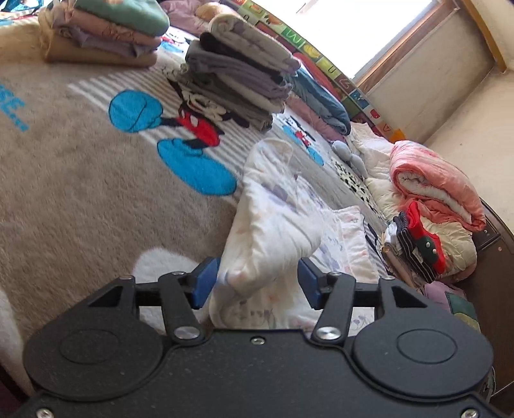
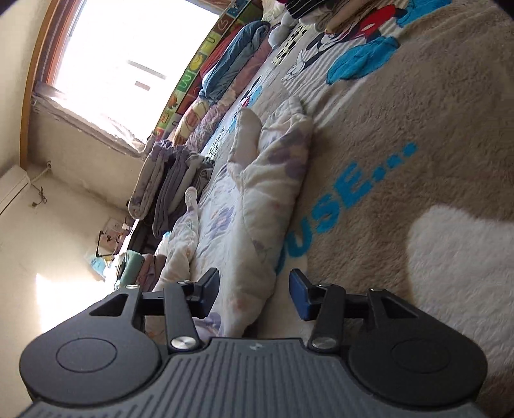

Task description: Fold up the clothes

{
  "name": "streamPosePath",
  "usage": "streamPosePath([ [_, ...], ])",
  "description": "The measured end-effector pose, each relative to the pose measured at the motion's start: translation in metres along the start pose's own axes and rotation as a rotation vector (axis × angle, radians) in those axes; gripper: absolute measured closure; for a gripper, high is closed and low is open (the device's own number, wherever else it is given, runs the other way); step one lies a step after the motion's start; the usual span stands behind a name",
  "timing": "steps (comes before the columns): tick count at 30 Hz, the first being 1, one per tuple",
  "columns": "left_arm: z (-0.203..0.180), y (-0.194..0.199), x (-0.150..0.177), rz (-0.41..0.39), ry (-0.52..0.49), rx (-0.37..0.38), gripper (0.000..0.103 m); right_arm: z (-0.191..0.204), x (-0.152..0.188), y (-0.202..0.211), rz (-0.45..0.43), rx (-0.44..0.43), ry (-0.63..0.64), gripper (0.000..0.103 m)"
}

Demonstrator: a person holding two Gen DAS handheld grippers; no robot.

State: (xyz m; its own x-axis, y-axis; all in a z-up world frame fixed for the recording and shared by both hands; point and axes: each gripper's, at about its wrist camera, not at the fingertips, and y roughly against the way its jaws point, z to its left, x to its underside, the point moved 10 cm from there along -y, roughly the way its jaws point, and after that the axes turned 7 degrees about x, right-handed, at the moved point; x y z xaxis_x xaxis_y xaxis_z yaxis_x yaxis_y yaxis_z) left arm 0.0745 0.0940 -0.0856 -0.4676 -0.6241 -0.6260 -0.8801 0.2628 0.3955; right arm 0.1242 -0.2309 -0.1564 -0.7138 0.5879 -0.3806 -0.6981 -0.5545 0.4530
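Underneath everything lies a bed covered by a beige plush blanket (image 1: 80,180) with a cartoon mouse figure, blue balloons and blue lettering. At the far side, a bright window (image 1: 363,29) sits in a cream wall, and a colourful alphabet mat (image 1: 324,61) stands along the bed's edge. Two stacks of folded clothes rest far on the blanket: a beige-and-green stack (image 1: 106,32) at the left and a grey stack (image 1: 237,77) to its right. A pink quilt (image 1: 437,180) is bundled at the right, with dark striped socks (image 1: 414,244) just beside it.

A white floral garment (image 1: 279,225) lies crumpled on the blanket in the near middle, padded-looking, printed with pale purple and peach flowers. The left gripper (image 1: 255,283) has its jaws spread wide with a raised fold of the garment between them. The right gripper (image 2: 255,294) also stands released, jaws apart over the garment's near end.
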Motion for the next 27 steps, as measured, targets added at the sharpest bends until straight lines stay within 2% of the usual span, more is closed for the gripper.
streamPosePath([
  [2, 0.001, -0.005, -0.010, -0.003, 0.009, 0.016, 0.049, -0.008, -0.009, -0.003, -0.024, -0.006, -0.035, 0.054],
  [5, 0.003, -0.024, -0.033, 0.020, 0.040, 0.046, 0.049, -0.011, -0.013, -0.013, -0.019, -0.003, -0.011, 0.054],
  [8, 0.005, -0.050, -0.051, 0.061, 0.028, 0.066, 0.049, -0.005, -0.011, -0.023, -0.024, 0.019, 0.076, 0.054],
  [13, 0.018, -0.099, -0.075, 0.125, -0.018, 0.080, 0.049, -0.005, -0.014, -0.027, -0.063, -0.012, 0.138, 0.053],
  [20, 0.033, -0.135, -0.092, 0.122, 0.005, 0.187, 0.055, 0.002, -0.009, -0.027, -0.146, -0.029, 0.272, 0.052],
  [24, 0.033, -0.148, -0.095, 0.133, 0.007, 0.218, 0.063, 0.000, -0.013, -0.025, -0.145, -0.078, 0.253, 0.053],
  [26, 0.031, -0.154, -0.096, 0.138, 0.004, 0.233, 0.074, 0.000, -0.012, -0.024, -0.149, -0.079, 0.265, 0.053],
  [27, 0.031, -0.152, -0.097, 0.131, -0.006, 0.228, 0.083, 0.000, -0.012, -0.024, -0.150, -0.081, 0.266, 0.053],
])
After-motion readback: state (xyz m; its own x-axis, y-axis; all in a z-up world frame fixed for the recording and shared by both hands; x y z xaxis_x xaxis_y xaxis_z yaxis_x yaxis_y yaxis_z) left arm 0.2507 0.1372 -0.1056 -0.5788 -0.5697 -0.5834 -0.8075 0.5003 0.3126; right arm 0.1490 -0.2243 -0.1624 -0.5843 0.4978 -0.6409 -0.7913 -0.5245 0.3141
